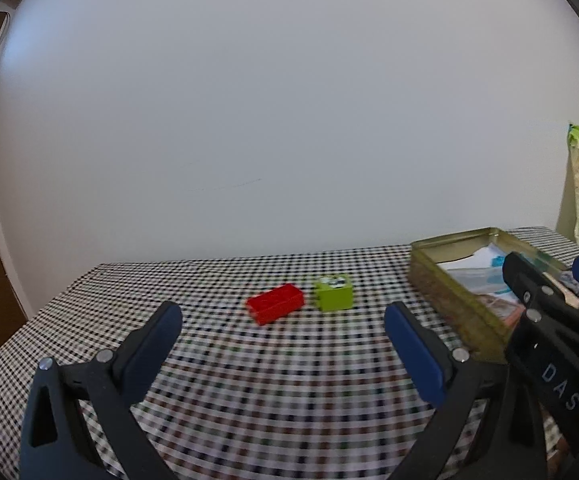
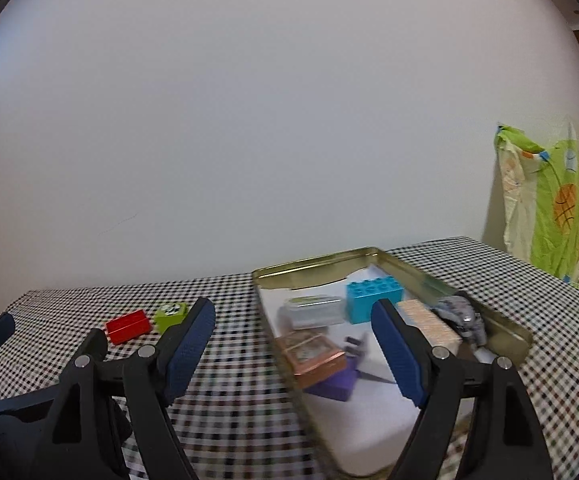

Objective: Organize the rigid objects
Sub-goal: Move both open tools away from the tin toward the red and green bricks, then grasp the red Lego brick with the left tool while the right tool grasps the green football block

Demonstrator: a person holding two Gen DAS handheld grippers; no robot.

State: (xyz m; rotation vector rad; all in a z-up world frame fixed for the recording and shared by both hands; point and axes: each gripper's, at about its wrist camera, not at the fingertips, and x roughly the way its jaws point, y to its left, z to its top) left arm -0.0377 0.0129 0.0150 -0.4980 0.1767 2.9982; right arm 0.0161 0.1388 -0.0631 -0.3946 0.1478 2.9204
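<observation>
Eyeing 2 bricks on the checked cloth [image 1: 249, 400]: red brick [image 1: 275, 303], green brick [image 1: 333, 293]. Left gripper [image 1: 283, 330] and right gripper [image 2: 293, 330] gape empty. We judge them light, stiff (pinch flat long sides), then tin [image 2: 501, 320].

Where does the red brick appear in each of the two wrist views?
Left wrist view: the red brick lies near the middle, on the checked cloth, between the open fingers.
Right wrist view: it lies at lower left, beyond the left finger.
Shared landmark: the green block stands just to its right in both views.
</observation>
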